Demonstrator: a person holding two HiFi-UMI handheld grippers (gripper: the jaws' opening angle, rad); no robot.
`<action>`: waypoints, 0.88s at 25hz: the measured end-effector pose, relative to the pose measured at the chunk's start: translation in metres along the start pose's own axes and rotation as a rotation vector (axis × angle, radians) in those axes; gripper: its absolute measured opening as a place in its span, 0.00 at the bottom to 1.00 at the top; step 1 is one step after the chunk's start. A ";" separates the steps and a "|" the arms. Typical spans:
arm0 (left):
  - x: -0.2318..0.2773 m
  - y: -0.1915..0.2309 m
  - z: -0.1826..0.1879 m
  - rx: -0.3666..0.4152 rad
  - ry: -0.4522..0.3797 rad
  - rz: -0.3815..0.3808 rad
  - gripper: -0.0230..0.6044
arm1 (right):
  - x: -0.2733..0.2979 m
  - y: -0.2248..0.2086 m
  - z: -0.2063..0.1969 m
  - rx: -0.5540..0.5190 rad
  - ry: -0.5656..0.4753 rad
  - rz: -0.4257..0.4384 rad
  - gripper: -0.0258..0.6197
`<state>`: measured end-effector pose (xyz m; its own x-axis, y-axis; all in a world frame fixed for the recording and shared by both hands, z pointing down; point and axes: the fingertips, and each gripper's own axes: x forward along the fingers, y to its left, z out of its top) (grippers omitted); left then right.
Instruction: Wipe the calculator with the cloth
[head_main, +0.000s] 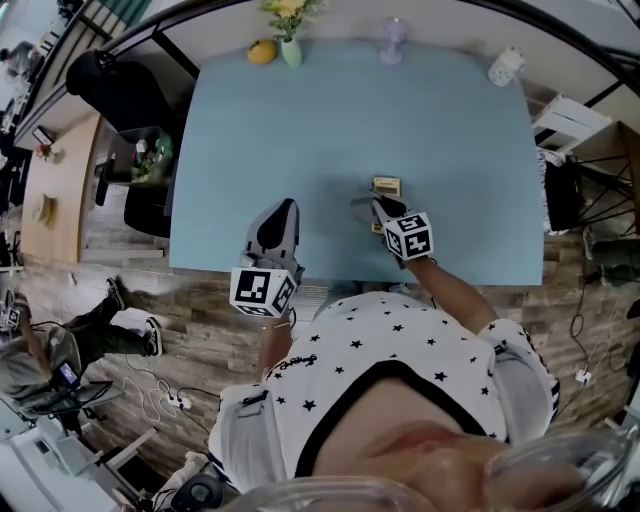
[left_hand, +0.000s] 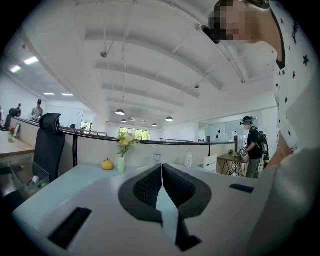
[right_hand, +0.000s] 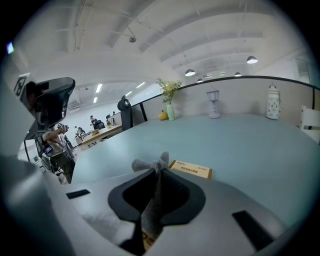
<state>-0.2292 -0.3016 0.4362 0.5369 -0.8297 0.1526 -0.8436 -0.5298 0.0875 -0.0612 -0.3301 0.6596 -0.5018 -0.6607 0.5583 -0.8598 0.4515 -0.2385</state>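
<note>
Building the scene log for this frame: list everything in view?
table: 1, light blue, centre
calculator: 1, tan, mid-table
cloth: 1, grey, between the right jaws
vase: 1, pale green, yellow flowers, far edge
fruit: 1, yellow-orange, left of vase
lamp: 1, clear, far edge
lantern: 1, white, far right corner
chair: 1, black, beyond table's left side
left hand-held gripper: 1, grey, shut, empty, near edge
right hand-held gripper: 1, grey, shut on cloth, at calculator

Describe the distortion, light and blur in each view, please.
Head view: strong fisheye, the table edges bend. Left gripper view: bright, washed-out ceiling, a mosaic patch at top. Right gripper view: dark corners, curved partition; the held cloth looks fairly sharp.
</note>
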 end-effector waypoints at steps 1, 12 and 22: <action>0.000 0.000 0.000 0.000 0.000 -0.002 0.09 | 0.000 -0.001 0.001 0.000 -0.001 -0.003 0.09; 0.004 -0.011 -0.001 -0.004 0.003 -0.027 0.09 | -0.020 -0.030 -0.004 0.033 -0.014 -0.075 0.09; 0.014 -0.029 0.001 0.003 0.002 -0.072 0.09 | -0.046 -0.069 -0.019 0.084 -0.024 -0.164 0.09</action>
<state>-0.1965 -0.2982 0.4348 0.5958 -0.7894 0.1477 -0.8030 -0.5884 0.0949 0.0232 -0.3193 0.6651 -0.3552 -0.7357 0.5767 -0.9347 0.2854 -0.2117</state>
